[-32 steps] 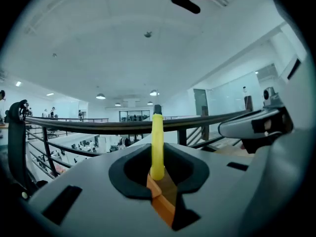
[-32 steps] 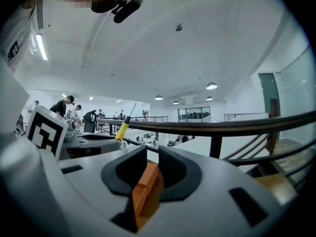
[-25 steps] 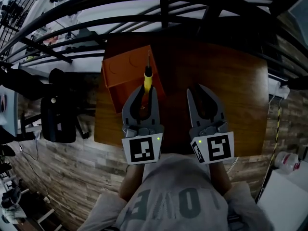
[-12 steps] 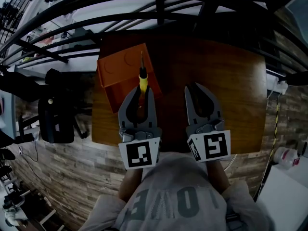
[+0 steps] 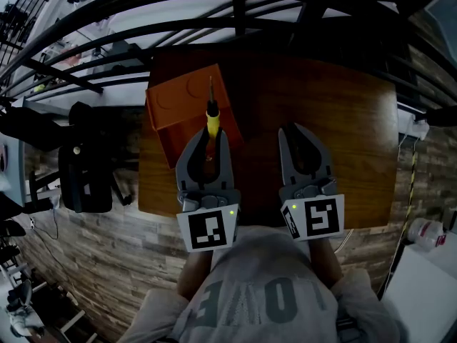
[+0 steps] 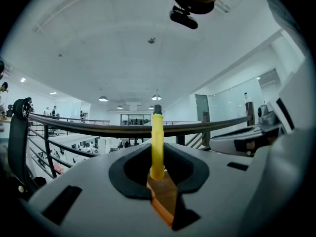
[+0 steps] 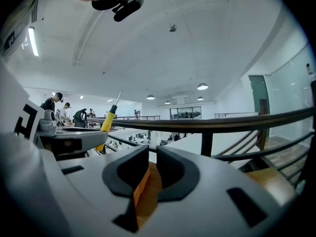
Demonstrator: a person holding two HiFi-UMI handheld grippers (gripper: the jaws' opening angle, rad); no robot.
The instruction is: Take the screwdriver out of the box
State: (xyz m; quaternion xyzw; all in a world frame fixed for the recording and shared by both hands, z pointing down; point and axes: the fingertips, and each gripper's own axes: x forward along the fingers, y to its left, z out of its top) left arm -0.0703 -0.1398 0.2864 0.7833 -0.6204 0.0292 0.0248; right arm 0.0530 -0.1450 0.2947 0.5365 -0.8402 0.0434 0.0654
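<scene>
A screwdriver (image 5: pixel 212 118) with a yellow handle and a thin metal shaft points away from me. My left gripper (image 5: pixel 212 136) is shut on the handle's near end. It hangs over the right part of the orange box (image 5: pixel 178 109) on the wooden table (image 5: pixel 343 120). In the left gripper view the yellow handle (image 6: pixel 157 147) stands pinched between the black pads (image 6: pixel 197 169), with the box (image 6: pixel 162 212) below. My right gripper (image 5: pixel 292 129) hovers beside it over bare table. Its jaws stand a narrow gap apart with nothing in them (image 7: pixel 152 154). It also sees the screwdriver (image 7: pixel 107 122).
A dark metal railing (image 5: pixel 285 16) runs just beyond the table's far edge, also in the right gripper view as a railing (image 7: pixel 237 122). A black office chair (image 5: pixel 86 170) stands on the floor to the left. A brick-patterned wall (image 5: pixel 93 249) lies below the table's near edge.
The screwdriver stays gripped in the left gripper over the box. Only the head view has shifted a little; both grippers keep their places.
</scene>
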